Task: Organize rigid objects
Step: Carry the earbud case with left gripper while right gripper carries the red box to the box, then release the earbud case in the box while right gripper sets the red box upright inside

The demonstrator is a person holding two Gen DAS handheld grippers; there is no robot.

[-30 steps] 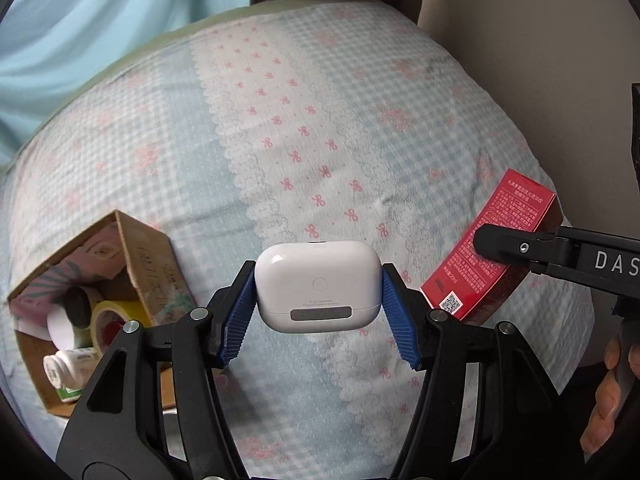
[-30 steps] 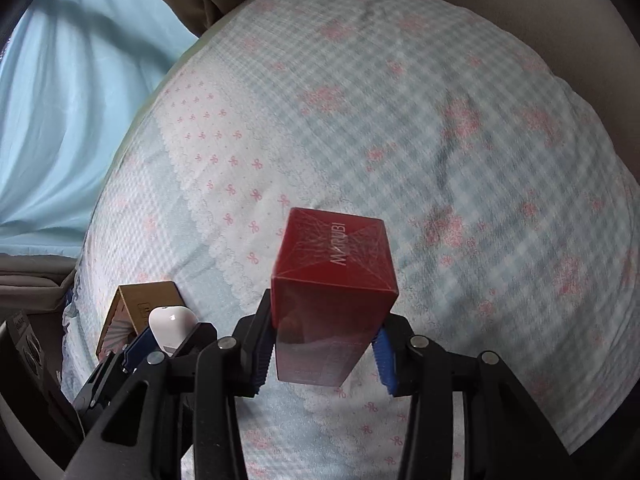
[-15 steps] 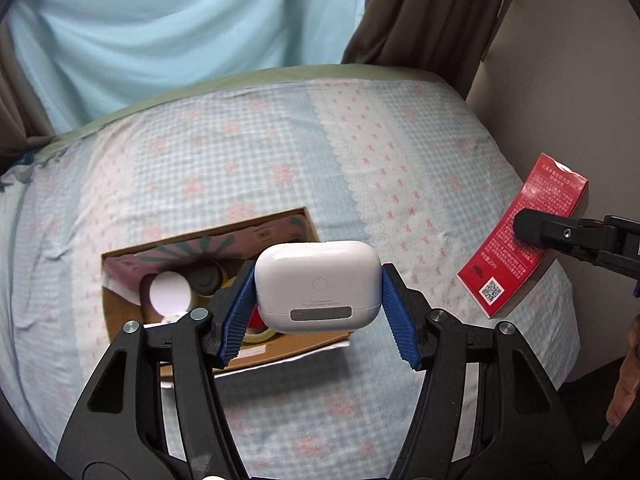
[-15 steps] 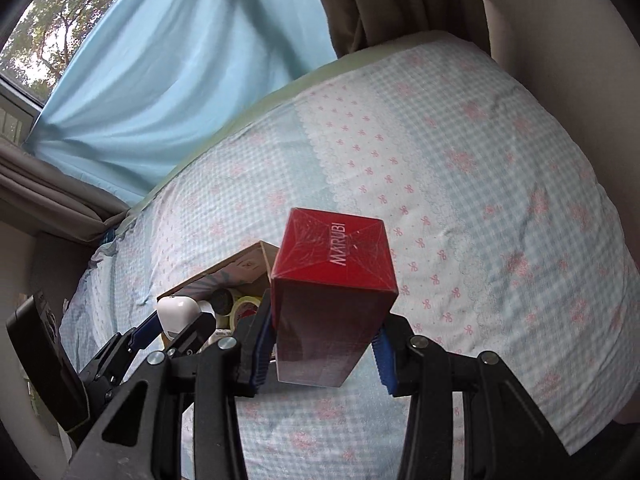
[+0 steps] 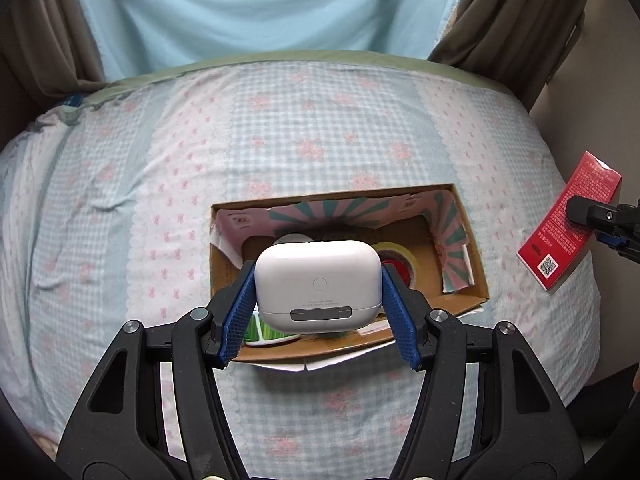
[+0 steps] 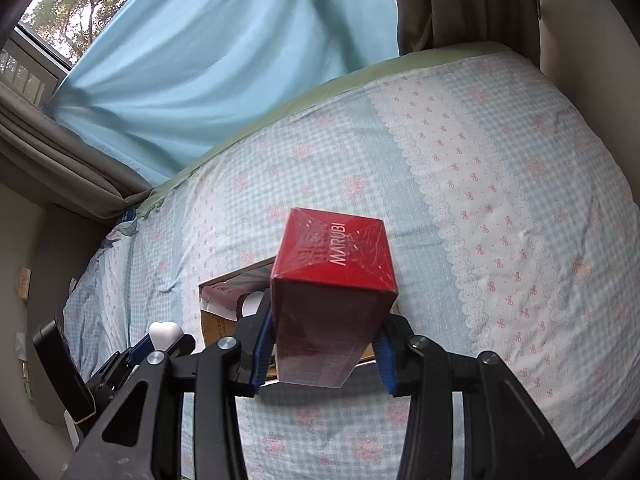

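Observation:
My left gripper (image 5: pixel 318 286) is shut on a white earbud case (image 5: pixel 318 284) and holds it in the air over an open cardboard box (image 5: pixel 466 236) that lies on the bed. Inside the box a yellow tape roll (image 5: pixel 396 254) and a green-and-white item (image 5: pixel 266 332) show around the case. My right gripper (image 6: pixel 326 340) is shut on a tall red carton (image 6: pixel 334 276) marked MARUBI, above the right part of the same box (image 6: pixel 224 300). In the left wrist view that carton (image 5: pixel 568 222) hangs at the far right. The case (image 6: pixel 165 334) shows small at the right wrist view's lower left.
The bed (image 5: pixel 160 168) wears a light-blue checked sheet with pink bows. A pale blue curtain (image 5: pixel 260 8) hangs behind it, brown drapes (image 5: pixel 516 16) at the sides. A beige wall (image 5: pixel 616 80) stands close on the right, a window (image 6: pixel 48 12) at the far left.
Both grippers swept left across the bed with their loads. The cardboard box came from the left edge of the left wrist view to directly under the earbud case. The curtain came into view.

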